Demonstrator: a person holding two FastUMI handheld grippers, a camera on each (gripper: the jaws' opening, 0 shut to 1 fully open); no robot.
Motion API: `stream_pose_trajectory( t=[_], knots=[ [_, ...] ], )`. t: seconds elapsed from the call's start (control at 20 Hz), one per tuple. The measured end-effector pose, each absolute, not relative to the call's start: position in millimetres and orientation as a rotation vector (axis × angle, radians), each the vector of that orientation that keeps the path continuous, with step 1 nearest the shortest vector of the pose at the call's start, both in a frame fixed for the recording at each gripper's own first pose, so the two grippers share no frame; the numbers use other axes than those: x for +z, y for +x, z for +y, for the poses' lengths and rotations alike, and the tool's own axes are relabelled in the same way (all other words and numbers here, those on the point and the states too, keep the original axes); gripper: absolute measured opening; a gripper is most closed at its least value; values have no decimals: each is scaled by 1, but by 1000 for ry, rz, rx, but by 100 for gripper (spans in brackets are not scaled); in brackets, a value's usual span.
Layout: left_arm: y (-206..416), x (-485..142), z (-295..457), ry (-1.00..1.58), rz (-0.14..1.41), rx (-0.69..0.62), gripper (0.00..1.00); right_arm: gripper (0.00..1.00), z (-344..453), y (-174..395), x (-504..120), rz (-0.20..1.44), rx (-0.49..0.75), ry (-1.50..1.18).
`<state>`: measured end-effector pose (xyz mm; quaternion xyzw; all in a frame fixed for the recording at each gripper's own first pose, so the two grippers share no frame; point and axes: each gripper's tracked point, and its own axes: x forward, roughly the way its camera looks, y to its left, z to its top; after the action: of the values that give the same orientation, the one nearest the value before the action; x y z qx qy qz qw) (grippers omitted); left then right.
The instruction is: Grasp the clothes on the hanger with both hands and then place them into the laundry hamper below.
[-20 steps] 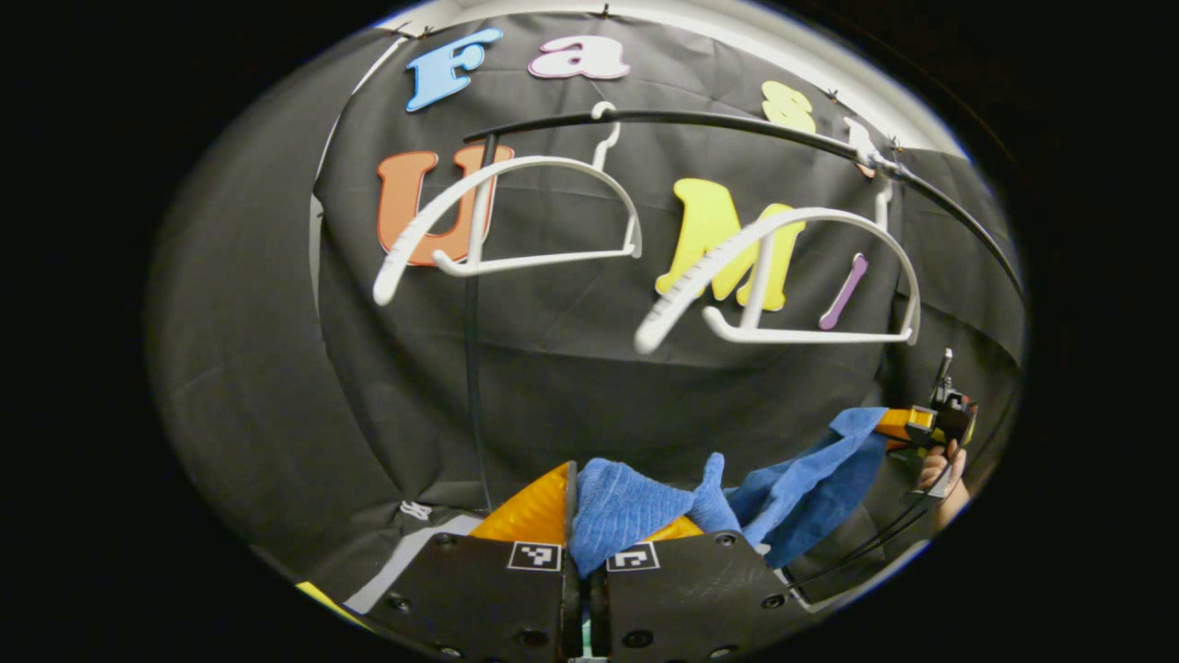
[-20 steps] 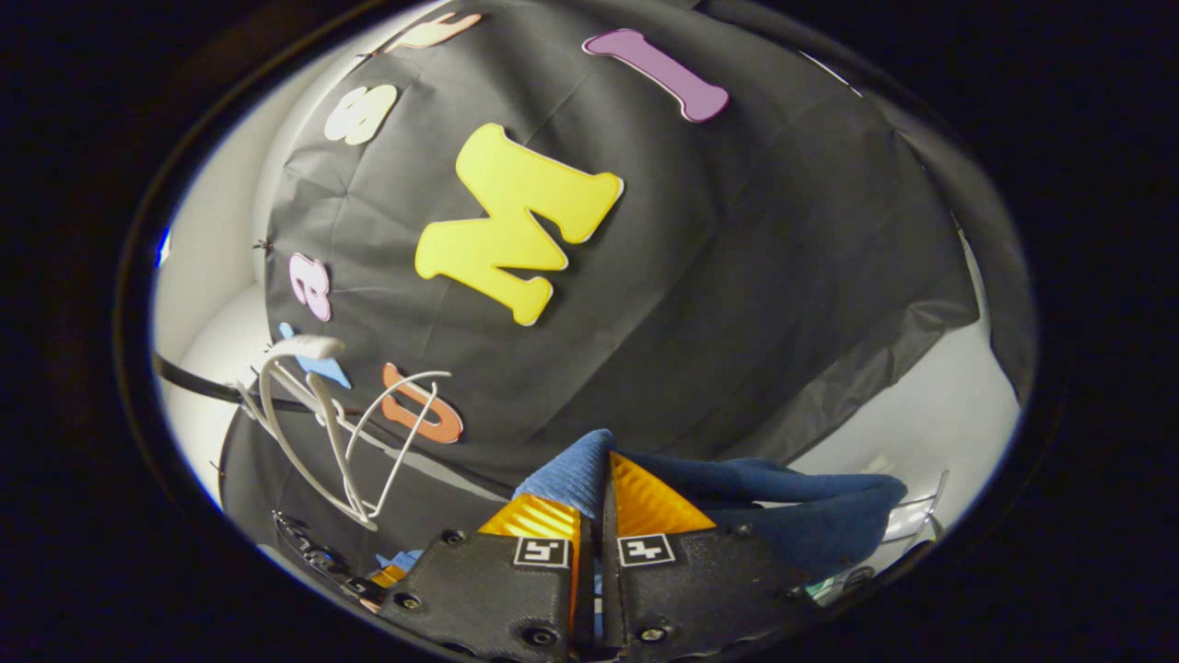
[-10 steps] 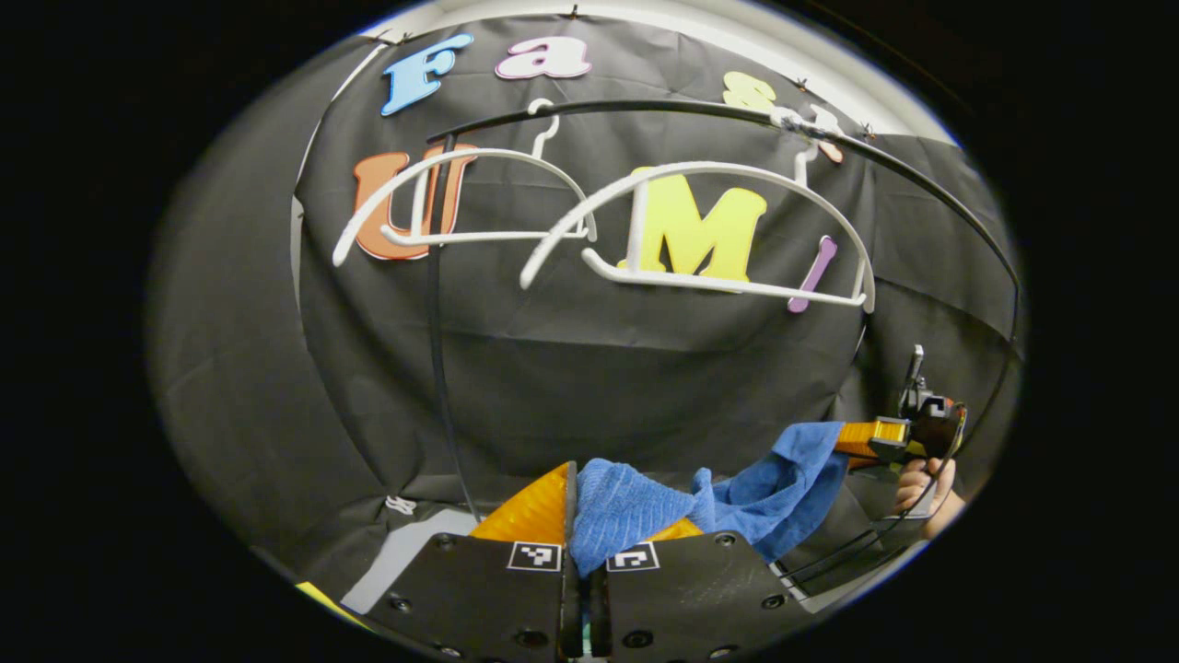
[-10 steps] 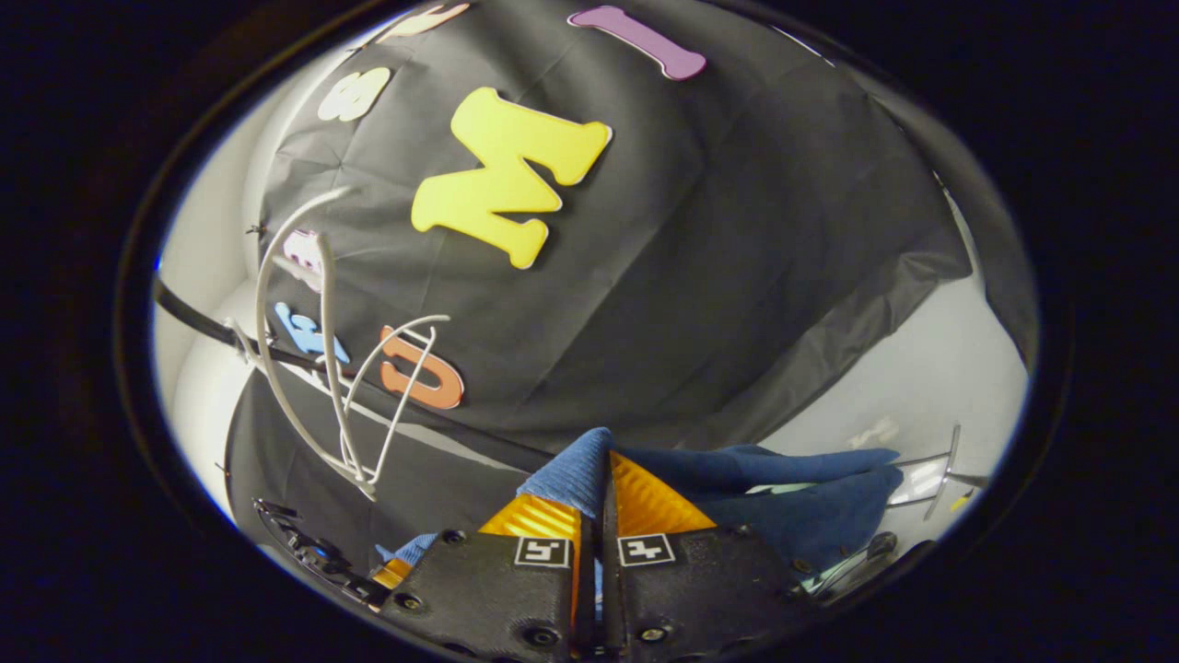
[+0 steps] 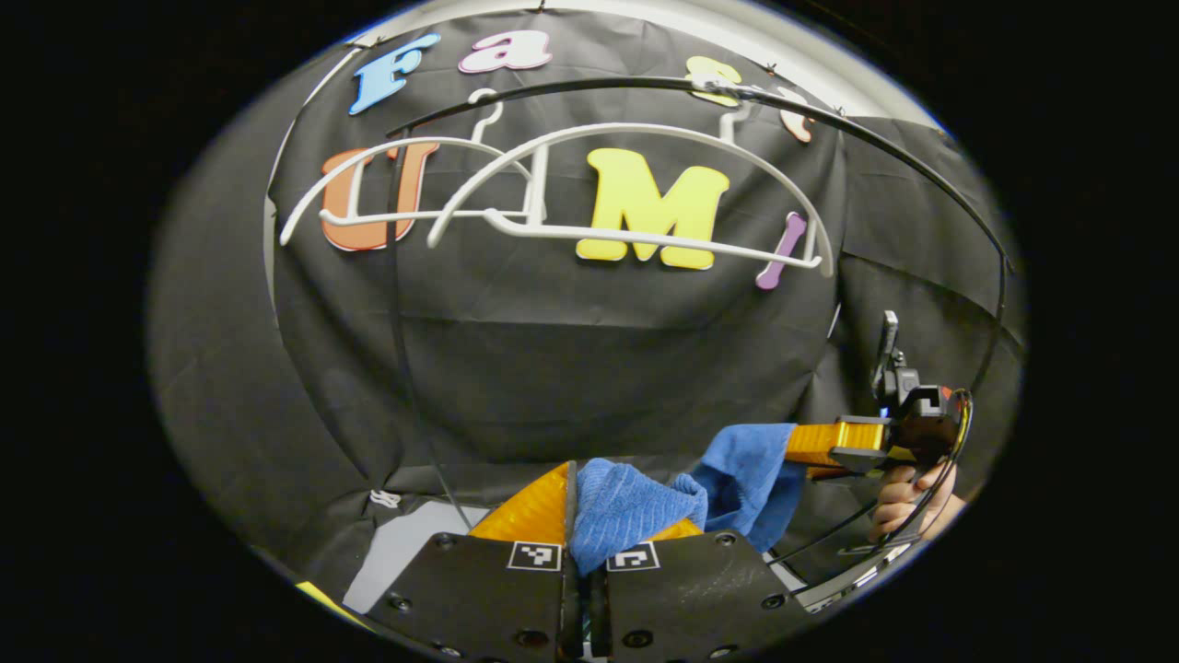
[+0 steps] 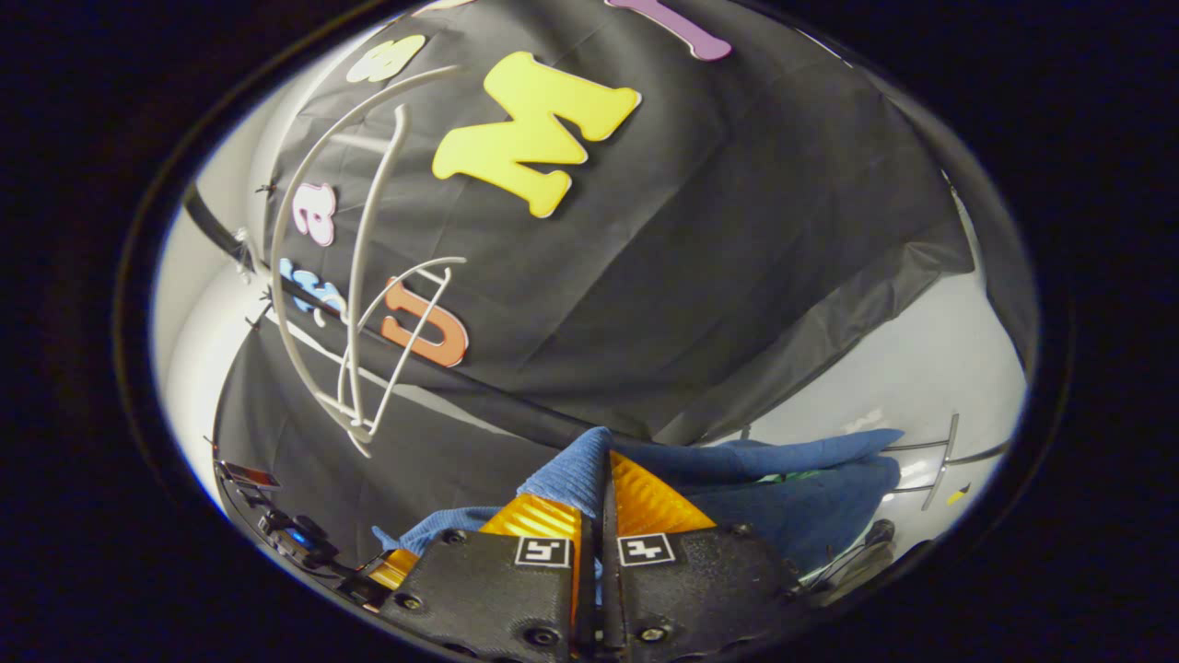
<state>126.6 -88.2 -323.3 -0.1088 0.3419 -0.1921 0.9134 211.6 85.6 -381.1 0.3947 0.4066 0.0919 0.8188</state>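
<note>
A blue cloth (image 5: 636, 502) hangs slack between my two grippers, well below the hangers. My left gripper (image 5: 578, 516) is shut on one bunched end of it. In the left gripper view the cloth runs right to my right gripper (image 5: 797, 447), held by a hand (image 5: 907, 502). In the right gripper view my right gripper (image 6: 599, 479) is shut on the blue cloth (image 6: 783, 488), which drapes off to the right. Two bare white hangers (image 5: 636, 184) hang from the black rail (image 5: 645, 85) above. The hamper is hidden.
The rail's black upright (image 5: 401, 313) stands left of centre before the black cloth wall. White hangers (image 6: 350, 304) and the rail (image 6: 442, 368) lie at the left of the right gripper view. A thin metal frame (image 6: 939, 451) shows at its right over pale floor (image 6: 921, 368).
Both grippers have gone down with the cloth: the hangers and rail have risen in both views. The right gripper has come closer to the left, and the cloth between them sags more.
</note>
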Motion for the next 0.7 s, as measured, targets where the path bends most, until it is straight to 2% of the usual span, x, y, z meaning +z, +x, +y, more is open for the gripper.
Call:
stream_pose_trajectory(
  t=[0.25,0.3,0.4,0.7],
  knots=[
    [122,-290,-112,-270,663,-482,9,6,122,202,-353,863,286,889],
    [122,-283,-113,-276,652,-493,9,3,126,201,-348,857,303,899],
    [120,-268,-114,-298,642,-511,9,6,133,197,-337,857,321,925],
    [120,-232,-113,-333,579,-558,9,5,147,195,-306,817,388,936]
  ],
)
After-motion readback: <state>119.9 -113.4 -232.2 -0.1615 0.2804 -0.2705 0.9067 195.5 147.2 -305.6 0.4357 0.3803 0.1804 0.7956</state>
